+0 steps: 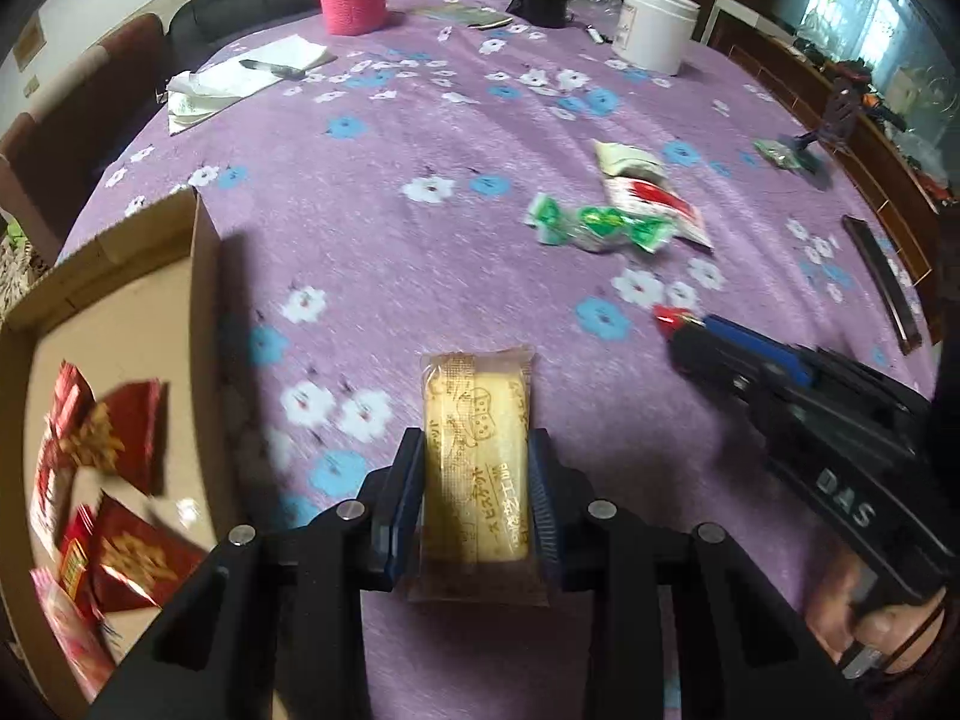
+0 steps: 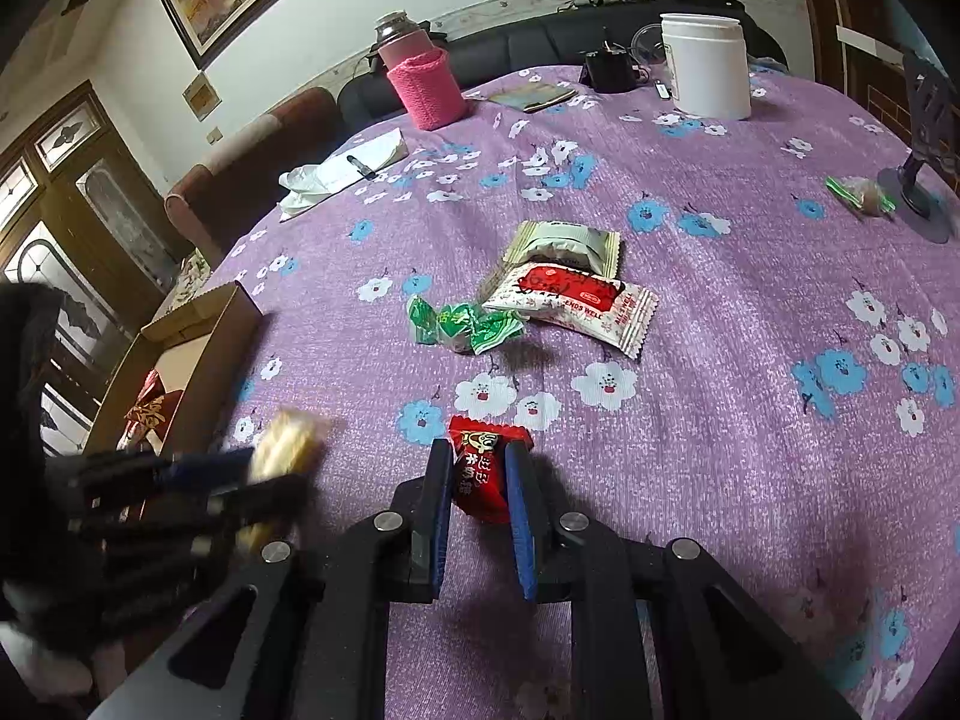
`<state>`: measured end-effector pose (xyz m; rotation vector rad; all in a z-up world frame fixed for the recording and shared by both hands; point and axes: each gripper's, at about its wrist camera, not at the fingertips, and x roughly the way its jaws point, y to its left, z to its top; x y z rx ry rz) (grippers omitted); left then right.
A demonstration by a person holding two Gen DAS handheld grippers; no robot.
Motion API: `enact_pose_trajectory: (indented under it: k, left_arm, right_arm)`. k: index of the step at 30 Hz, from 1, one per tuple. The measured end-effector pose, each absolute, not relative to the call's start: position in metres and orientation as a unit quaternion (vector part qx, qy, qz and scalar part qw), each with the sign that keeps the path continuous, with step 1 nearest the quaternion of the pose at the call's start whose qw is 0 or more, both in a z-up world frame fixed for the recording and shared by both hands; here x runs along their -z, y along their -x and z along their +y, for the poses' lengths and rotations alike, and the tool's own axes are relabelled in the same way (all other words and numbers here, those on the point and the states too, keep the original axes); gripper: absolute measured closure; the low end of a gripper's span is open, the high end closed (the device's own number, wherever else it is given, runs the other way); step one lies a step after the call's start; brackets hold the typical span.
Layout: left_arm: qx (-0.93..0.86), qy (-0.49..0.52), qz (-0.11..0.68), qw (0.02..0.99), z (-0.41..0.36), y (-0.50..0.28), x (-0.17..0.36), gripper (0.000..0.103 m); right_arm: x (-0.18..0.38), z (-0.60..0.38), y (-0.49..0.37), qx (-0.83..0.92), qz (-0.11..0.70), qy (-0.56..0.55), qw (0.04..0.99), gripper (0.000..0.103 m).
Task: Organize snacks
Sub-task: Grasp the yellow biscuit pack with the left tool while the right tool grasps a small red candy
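Observation:
My left gripper (image 1: 477,441) is shut on a yellow wrapped cake bar (image 1: 477,450) and holds it above the purple tablecloth, just right of the cardboard box (image 1: 198,276). Several red snack packets (image 1: 114,438) lie in the box. My right gripper (image 2: 477,456) is shut on a small red candy packet (image 2: 483,471); it also shows at the right of the left wrist view (image 1: 675,321). Green candies (image 2: 465,324), a red-and-white packet (image 2: 576,300) and a pale green packet (image 2: 564,246) lie mid-table. The left gripper with the cake bar (image 2: 285,441) shows blurred in the right wrist view.
A pink knit-covered flask (image 2: 426,87), a white jar (image 2: 708,66), papers with a pen (image 2: 345,171), a dark small object (image 2: 609,69) and a notebook (image 2: 531,97) stand at the far side. A green-wrapped snack (image 2: 861,192) lies by a dark stand (image 2: 921,180) at right. A dark strip (image 1: 882,282) lies near the right edge.

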<state>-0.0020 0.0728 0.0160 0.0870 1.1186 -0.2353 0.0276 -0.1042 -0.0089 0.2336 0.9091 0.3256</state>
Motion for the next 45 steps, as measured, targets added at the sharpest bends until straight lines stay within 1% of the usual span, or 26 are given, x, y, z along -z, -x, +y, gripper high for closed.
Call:
enact_pose_trajectory:
  k: [3,7,11,17,23,26,34,40,45]
  left_arm:
    - [0.113,-0.017,0.509,0.853,0.075,0.011,-0.018,0.070]
    - [0.098,0.028,0.505,0.857,0.090,0.015,-0.019,0.070]
    - [0.092,0.013,0.490,0.867,0.096,0.029,-0.018,0.070]
    - [0.107,0.025,0.480,0.870,0.104,0.036,-0.019,0.071]
    - [0.131,0.076,0.443,0.884,0.110,0.056,-0.044,0.071]
    - [0.144,0.108,0.421,0.889,0.120,0.071,-0.061,0.071]
    - [0.107,0.144,0.375,0.909,0.178,0.106,-0.098,0.070]
    - [0.063,0.179,0.361,0.913,0.228,0.124,-0.098,0.070]
    - [0.036,0.192,0.368,0.909,0.258,0.141,-0.087,0.070]
  right_arm:
    - [0.008,-0.104,-0.026,-0.154,0.436,-0.111,0.880,0.084]
    - [0.008,-0.105,-0.025,-0.150,0.434,-0.109,0.882,0.084]
    - [0.008,-0.105,-0.024,-0.148,0.433,-0.107,0.883,0.084]
    - [0.007,-0.102,-0.023,-0.144,0.430,-0.097,0.886,0.084]
    - [0.006,-0.102,-0.022,-0.137,0.424,-0.094,0.890,0.084]
    - [-0.001,-0.105,-0.016,-0.134,0.403,-0.097,0.900,0.084]
    - [-0.041,-0.108,0.017,-0.144,0.332,-0.105,0.927,0.084]
    - [-0.068,-0.092,0.041,-0.174,0.325,-0.101,0.924,0.084]
    - [-0.077,-0.057,0.046,-0.219,0.338,-0.099,0.910,0.084]
